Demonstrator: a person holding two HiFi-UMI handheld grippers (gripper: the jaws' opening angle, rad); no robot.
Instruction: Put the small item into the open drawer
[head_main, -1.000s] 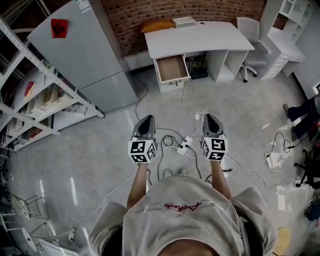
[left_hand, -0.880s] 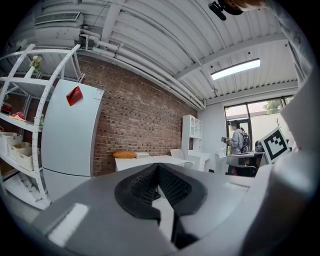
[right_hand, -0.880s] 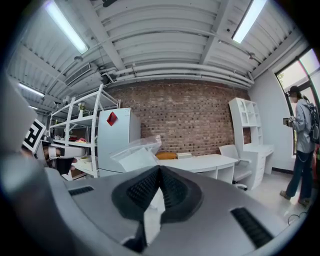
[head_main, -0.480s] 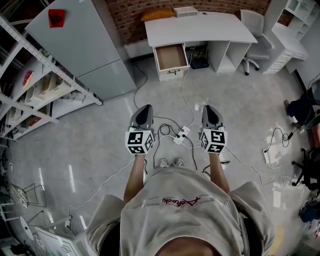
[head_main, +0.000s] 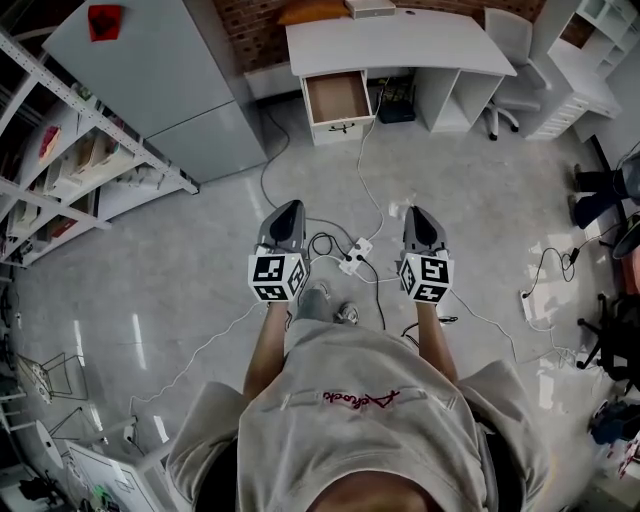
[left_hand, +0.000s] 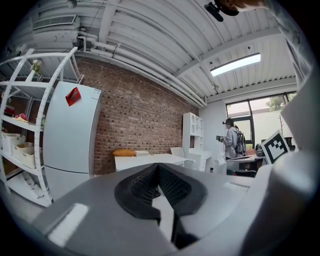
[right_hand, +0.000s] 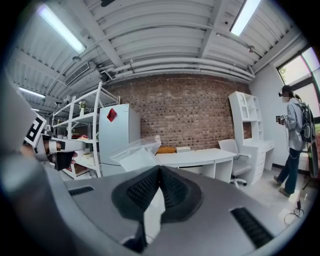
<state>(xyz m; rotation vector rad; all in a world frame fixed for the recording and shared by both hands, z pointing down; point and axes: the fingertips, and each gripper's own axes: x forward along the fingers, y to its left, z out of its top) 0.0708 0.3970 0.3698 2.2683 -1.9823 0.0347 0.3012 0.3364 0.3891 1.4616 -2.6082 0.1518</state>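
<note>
The open drawer (head_main: 336, 96) shows a bare wooden bottom under the left end of the white desk (head_main: 400, 45), far ahead across the floor. My right gripper (head_main: 419, 214) is shut on the small item, a clear plastic bag (right_hand: 134, 154) with a white piece inside that sticks up to the left of the jaw tips. In the head view the bag (head_main: 394, 210) shows just left of that gripper's tip. My left gripper (head_main: 287, 208) is shut with nothing in it, its jaws meeting at a point (left_hand: 158, 167). Both are held at waist height, side by side.
Cables and a white power strip (head_main: 350, 255) lie on the floor ahead of the feet. A grey fridge (head_main: 150, 80) and white shelving (head_main: 60, 150) stand to the left. An office chair (head_main: 505, 40) is right of the desk. A person (right_hand: 292, 145) stands at the far right.
The desk and drawer sit higher in the head view than before. One leg has come forward under the left gripper. Both grippers keep their pose and grip.
</note>
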